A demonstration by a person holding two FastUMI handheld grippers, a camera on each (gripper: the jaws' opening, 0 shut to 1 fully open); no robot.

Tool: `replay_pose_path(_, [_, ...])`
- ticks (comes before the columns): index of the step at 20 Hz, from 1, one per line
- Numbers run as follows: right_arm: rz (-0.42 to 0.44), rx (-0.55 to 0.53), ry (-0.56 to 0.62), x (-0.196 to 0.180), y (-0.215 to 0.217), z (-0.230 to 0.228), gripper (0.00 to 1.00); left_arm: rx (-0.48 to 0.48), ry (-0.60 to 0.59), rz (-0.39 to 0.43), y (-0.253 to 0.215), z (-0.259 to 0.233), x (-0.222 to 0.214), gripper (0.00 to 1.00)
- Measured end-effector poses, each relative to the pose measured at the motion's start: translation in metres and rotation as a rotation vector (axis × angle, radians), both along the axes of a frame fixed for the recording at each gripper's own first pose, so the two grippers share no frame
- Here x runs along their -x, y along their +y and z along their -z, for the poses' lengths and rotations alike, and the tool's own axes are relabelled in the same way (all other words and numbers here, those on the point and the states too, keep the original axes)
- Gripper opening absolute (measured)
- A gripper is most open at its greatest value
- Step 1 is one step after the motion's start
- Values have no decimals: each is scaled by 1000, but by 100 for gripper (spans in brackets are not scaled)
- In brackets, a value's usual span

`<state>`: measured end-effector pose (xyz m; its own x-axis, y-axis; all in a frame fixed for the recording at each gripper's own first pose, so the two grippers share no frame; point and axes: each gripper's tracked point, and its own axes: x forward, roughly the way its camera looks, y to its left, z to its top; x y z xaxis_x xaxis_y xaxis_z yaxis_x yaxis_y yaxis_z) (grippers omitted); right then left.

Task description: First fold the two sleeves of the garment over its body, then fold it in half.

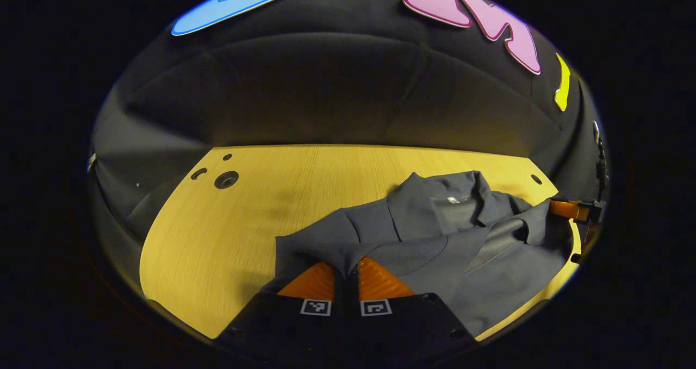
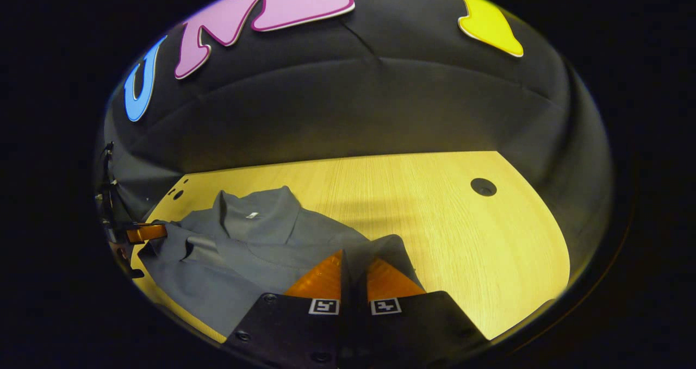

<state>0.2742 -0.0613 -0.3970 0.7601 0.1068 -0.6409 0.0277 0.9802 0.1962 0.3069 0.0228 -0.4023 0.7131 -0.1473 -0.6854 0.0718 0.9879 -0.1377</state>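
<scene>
1. Because it is the biggest thing, the table point(image 1: 228, 233) is told of first: it is wide, flat and made of pale wood, with small round holes point(image 1: 226, 180) near its far corners.
2. On the table, toward the near edge, the garment point(image 1: 435, 233) is spread out. It is grey, with its collar point(image 2: 255, 208) turned to the far side. Soft, thin cloth like this is thought to be light and floppy, so it will bend and sag wherever it is lifted, and it may slide a little on the smooth wood.
3. At one side of the garment a bit of cloth is pinched by the left gripper point(image 1: 346, 274), whose fingers are closed on it.
4. At the other side cloth is pinched the same way by the right gripper point(image 2: 354, 276). Whether the pinched parts are sleeve ends or shoulder edges cannot be told for sure, since the cloth is bunched there.
5. A good hold is judged to be at each sleeve's end, so the whole sleeve can be laid over the body without wrinkles.
6. Smallest of all, a little white tag point(image 2: 252, 214) is seen inside the collar.
</scene>
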Motion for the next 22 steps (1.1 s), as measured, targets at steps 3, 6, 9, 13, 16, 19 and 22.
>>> replay_pose_path(3, [4, -10, 38, 0, 1, 15, 7, 2, 30, -11, -3, 14, 0, 6])
replay_pose_path(6, [7, -11, 56, 2, 2, 20, 14, 19, 36, -41, -5, 19, 4, 11])
replay_pose_path(9, [14, -9, 76, 6, 1, 22, 21, 39, 48, -49, -8, 21, 9, 17])
replay_pose_path(13, [9, -6, 103, 14, 4, 20, 37, 6, 64, -42, -7, 19, 16, 46])
replay_pose_path(16, [-6, 15, 111, 27, 5, 15, 76, -25, 42, -49, -3, 10, 23, 74])
replay_pose_path(19, [-16, 20, 102, 38, 6, 1, 71, -65, 28, -47, 1, -1, 34, 93])
replay_pose_path(22, [-17, 12, 79, 50, 7, -18, 93, -85, 14, -43, 3, -14, 46, 95])
